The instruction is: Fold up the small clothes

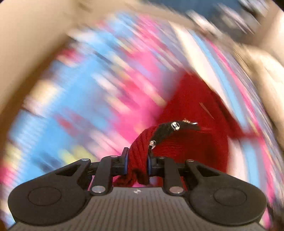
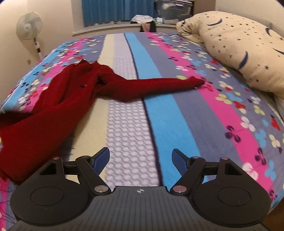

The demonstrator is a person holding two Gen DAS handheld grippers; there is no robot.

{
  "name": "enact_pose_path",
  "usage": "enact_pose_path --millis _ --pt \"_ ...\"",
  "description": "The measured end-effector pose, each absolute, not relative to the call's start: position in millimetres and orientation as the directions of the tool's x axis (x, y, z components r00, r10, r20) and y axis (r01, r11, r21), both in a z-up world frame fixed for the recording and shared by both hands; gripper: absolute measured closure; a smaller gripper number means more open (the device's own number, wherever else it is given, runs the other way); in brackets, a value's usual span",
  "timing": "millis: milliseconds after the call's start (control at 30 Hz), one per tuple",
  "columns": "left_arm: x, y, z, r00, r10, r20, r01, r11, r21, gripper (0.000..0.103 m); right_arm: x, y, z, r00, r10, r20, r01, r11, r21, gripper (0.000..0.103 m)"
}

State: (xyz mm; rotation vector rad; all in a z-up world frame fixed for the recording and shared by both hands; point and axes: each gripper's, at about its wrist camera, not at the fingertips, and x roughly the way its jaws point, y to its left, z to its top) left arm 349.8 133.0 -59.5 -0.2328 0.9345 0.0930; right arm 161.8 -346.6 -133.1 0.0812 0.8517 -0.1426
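Observation:
A dark red knitted sweater (image 2: 71,88) lies partly spread on the striped flowered bedspread (image 2: 221,110), one sleeve stretched to the right. Its left part rises off the bed toward the frame edge. My left gripper (image 1: 137,160) is shut on a bunch of the red sweater (image 1: 186,106), next to a black strip with metal snaps (image 1: 170,130); the background there is heavily blurred. My right gripper (image 2: 141,156) is open and empty, low over the bedspread, to the right of the sweater's hem.
A cream pillow with stars and moons (image 2: 239,44) lies at the bed's right side. A standing fan (image 2: 29,24) is at the far left by the wall. Blue curtains (image 2: 117,10) and a ledge with clutter (image 2: 147,19) are beyond the bed.

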Motion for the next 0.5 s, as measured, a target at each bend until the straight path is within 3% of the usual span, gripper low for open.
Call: enact_pose_path --millis 167,233,267,300,500 --pt "374.1 219.8 -45.4 0.607 0.260 -0.751 -0.416 0.909 -0.022 0.072 183.3 -317.9 -146.4 0.624 -0.026 -0.781 0.120 0.991 0.062 0.024" --pt "368.3 222.6 -60.0 0.584 0.276 -0.764 -0.426 0.905 0.001 0.035 185.2 -302.3 -150.0 0.617 0.025 -0.786 0.082 0.992 0.096 0.024" --pt "363.4 221.3 -70.1 0.569 0.281 -0.773 -0.439 0.898 0.003 0.008 184.6 -295.1 -152.5 0.613 0.045 -0.789 0.061 0.993 0.104 0.024" --pt "356.4 215.5 -81.7 0.563 0.277 -0.778 -0.447 0.894 -0.005 0.000 184.2 -287.2 -155.0 0.608 0.062 -0.792 0.037 0.994 0.106 0.024" --pt "321.9 170.5 -152.0 0.486 0.063 -0.872 -0.309 0.945 -0.104 0.000 168.6 -240.5 -168.2 0.583 0.127 -0.802 -0.121 0.990 0.069 0.023"
